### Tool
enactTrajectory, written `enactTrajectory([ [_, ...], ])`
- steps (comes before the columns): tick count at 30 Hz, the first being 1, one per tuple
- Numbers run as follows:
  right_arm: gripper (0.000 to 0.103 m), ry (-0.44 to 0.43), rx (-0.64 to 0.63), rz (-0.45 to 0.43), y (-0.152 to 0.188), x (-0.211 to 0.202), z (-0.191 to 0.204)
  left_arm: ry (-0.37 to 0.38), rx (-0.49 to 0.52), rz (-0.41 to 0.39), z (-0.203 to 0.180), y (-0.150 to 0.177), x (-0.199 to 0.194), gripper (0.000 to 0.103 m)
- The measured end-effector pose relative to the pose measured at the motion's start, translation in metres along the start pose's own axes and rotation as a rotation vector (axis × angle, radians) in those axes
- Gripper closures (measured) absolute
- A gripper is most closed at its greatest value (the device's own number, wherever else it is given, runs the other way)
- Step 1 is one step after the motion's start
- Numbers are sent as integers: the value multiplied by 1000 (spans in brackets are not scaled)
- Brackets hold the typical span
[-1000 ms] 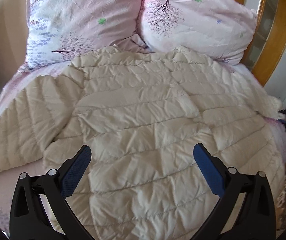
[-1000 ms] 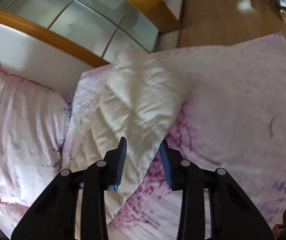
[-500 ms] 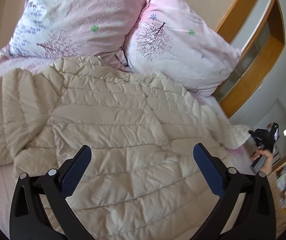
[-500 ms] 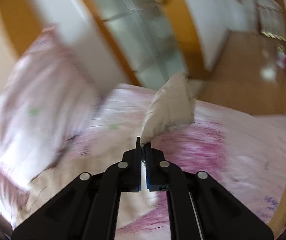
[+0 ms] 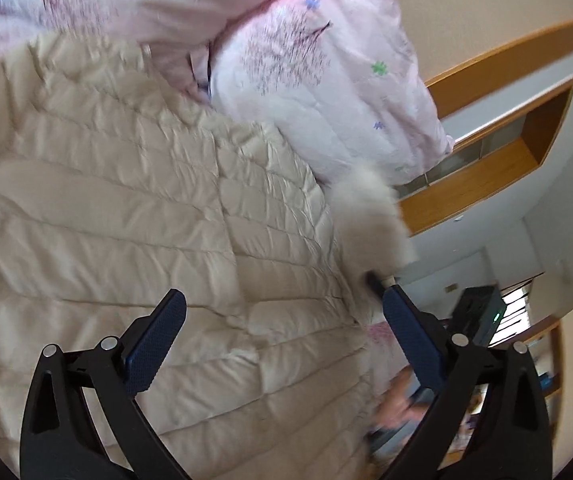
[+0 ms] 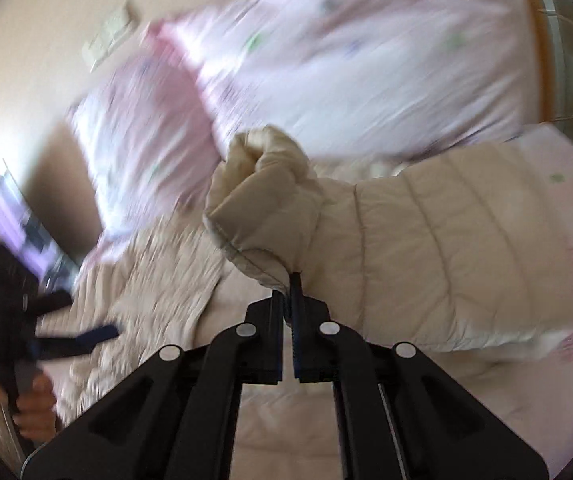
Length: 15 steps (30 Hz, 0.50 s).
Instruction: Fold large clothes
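A cream quilted puffer jacket point(image 5: 126, 216) lies spread on the bed, back up. My left gripper point(image 5: 282, 320) is open and empty, hovering above the jacket's lower body. My right gripper point(image 6: 288, 292) is shut on the cuff of the jacket's right sleeve point(image 6: 426, 252) and holds it lifted above the jacket body point(image 6: 146, 276). In the left wrist view that raised sleeve point(image 5: 370, 220) hangs blurred at the right edge of the jacket. The left gripper also shows in the right wrist view point(image 6: 50, 336), at the lower left.
Two pink floral pillows point(image 5: 326, 68) lean at the head of the bed, just beyond the jacket's collar; they also show in the right wrist view point(image 6: 346, 64). The pink floral sheet point(image 6: 566, 208) lies under the jacket. A wooden-framed headboard shelf point(image 5: 486, 168) stands to the right.
My right gripper closed on the sleeve cuff, lifted it and swung it over toward the jacket body. The left gripper shifted right, still open.
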State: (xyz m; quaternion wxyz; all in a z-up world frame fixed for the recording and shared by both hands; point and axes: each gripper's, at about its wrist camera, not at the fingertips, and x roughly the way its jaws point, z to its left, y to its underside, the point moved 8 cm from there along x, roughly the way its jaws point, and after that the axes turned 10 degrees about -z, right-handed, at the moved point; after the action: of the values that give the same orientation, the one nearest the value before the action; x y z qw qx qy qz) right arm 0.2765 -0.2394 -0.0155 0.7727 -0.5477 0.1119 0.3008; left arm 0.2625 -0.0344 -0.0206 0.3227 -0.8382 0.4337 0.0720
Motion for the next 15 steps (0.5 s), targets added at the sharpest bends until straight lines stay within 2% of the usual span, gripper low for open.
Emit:
enactTrajectory([
  [2,98,-22,-31,60,19,8,17,20,-45,29,-1,3,14,3],
  [4,92,-43,-61,110,34,13,27,29,-66,57,-2,6,29,5],
  [6,73,-44,-104,141,46,11,35,27,-82,73,-2,9,39,8],
  [7,53,-48,-118,150,53,4,38,24,-87,83,-2,10,44,11],
  [8,41,-54,-122,149,55,-3,39,18,-93,94,-1,11,48,13],
  [10,41,-77,-87,145,54,-14,38,10,-108,110,1,14,56,16],
  [12,41,-109,17,166,56,-23,28,2,-124,121,3,17,62,22],
  [14,41,-132,148,188,54,-17,21,-6,-122,128,4,17,66,32],
  [15,41,-140,210,198,55,-15,13,-9,-120,132,5,18,68,42],
])
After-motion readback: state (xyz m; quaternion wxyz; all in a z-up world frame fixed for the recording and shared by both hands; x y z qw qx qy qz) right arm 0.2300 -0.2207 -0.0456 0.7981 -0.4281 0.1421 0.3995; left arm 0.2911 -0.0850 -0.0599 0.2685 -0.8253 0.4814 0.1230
